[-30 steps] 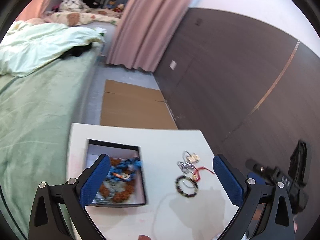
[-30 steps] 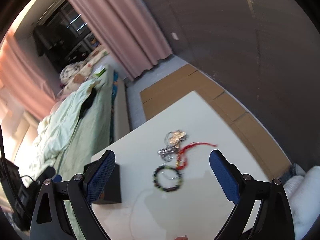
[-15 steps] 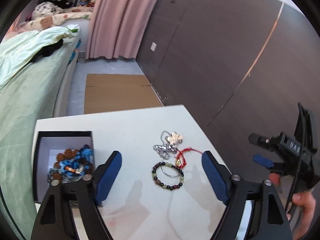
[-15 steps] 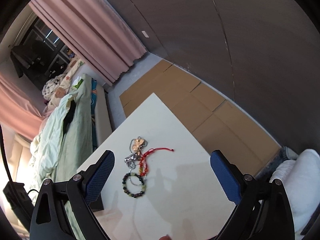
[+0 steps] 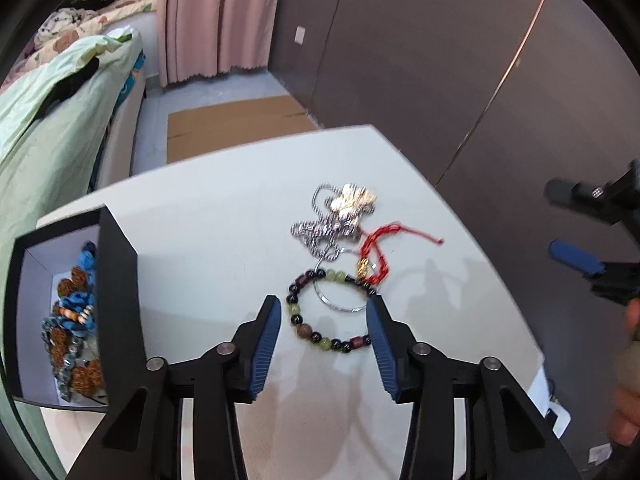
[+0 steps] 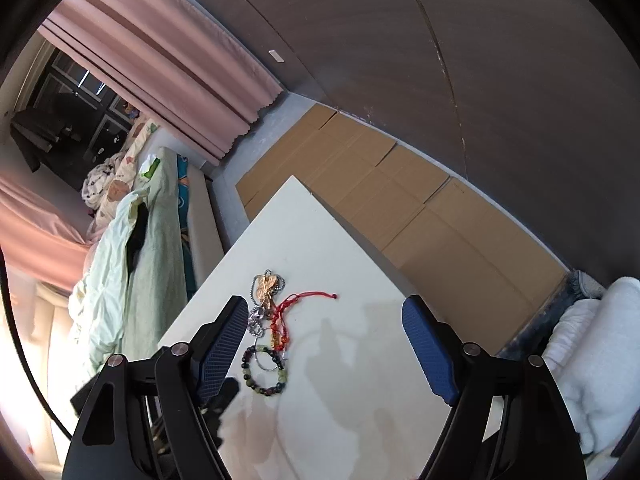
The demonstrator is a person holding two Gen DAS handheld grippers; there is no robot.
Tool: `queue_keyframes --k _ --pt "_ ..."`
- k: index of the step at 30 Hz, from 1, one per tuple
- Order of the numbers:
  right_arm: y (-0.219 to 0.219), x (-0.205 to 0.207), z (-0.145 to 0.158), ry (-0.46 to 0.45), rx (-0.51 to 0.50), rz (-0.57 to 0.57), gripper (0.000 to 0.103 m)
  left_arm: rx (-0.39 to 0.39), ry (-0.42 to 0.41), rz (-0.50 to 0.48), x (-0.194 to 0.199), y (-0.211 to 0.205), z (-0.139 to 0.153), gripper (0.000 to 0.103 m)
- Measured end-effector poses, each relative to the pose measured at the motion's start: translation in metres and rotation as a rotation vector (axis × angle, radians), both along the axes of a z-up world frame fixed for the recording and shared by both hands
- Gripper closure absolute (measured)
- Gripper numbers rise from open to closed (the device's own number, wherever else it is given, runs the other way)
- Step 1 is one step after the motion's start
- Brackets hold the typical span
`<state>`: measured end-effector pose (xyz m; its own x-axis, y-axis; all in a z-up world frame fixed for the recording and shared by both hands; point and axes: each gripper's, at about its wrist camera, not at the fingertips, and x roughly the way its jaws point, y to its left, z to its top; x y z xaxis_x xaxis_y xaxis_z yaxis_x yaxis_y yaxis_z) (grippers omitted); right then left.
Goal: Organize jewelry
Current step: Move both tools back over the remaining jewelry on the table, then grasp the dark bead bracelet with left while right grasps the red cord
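Left gripper [image 5: 323, 322] closing around bracelet [image 5: 329, 312], pads not yet touching; right gripper [image 6: 324, 344] unclenched, empty. Risk: dragging ring [image 5: 340, 294] and cord [image 5: 378, 254] along, being tangled.

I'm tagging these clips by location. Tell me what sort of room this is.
Most likely a bedroom. A bed with a pale green duvet runs along one side, pink curtains hang to the floor, and a dark wardrobe lines the wall behind the white table.

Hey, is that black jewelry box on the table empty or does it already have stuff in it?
Not empty. The black box is open and already holds blue and brown beaded strands piled on its white lining.
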<state>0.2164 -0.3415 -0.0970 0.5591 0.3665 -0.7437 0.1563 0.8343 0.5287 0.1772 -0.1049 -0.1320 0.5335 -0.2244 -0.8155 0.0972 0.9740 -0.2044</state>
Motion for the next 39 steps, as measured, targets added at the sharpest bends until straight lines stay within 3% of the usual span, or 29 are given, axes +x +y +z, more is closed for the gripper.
queue_keyframes --k 7,9,13,17,23,30,35,39 --pt "0.005 0.004 -0.002 0.010 -0.019 0.025 0.024 0.061 0.045 0.037 0.007 -0.002 -0.024 0.059" --pt "0.005 0.004 -0.004 0.016 -0.015 0.028 0.024 0.061 0.029 0.051 0.007 -0.001 -0.025 0.065" --pt "0.006 0.006 -0.009 0.031 0.004 0.035 0.024 0.068 -0.007 0.056 0.012 -0.003 -0.027 0.066" --pt "0.011 0.009 -0.013 0.046 -0.010 0.042 0.024 0.147 -0.019 0.056 0.014 -0.008 -0.028 0.095" --pt "0.023 0.012 -0.019 0.059 -0.045 0.067 0.025 0.082 -0.014 0.040 0.013 0.002 -0.022 0.095" --pt "0.047 0.022 -0.032 0.096 -0.052 0.128 0.050 0.008 -0.087 0.052 0.007 0.015 0.011 0.095" --pt "0.063 0.034 -0.040 0.110 -0.046 0.151 0.062 -0.046 -0.136 0.067 0.002 0.029 0.034 0.095" --pt "0.071 0.045 -0.048 0.128 -0.019 0.152 0.064 -0.082 -0.167 0.081 -0.001 0.041 0.048 0.095"
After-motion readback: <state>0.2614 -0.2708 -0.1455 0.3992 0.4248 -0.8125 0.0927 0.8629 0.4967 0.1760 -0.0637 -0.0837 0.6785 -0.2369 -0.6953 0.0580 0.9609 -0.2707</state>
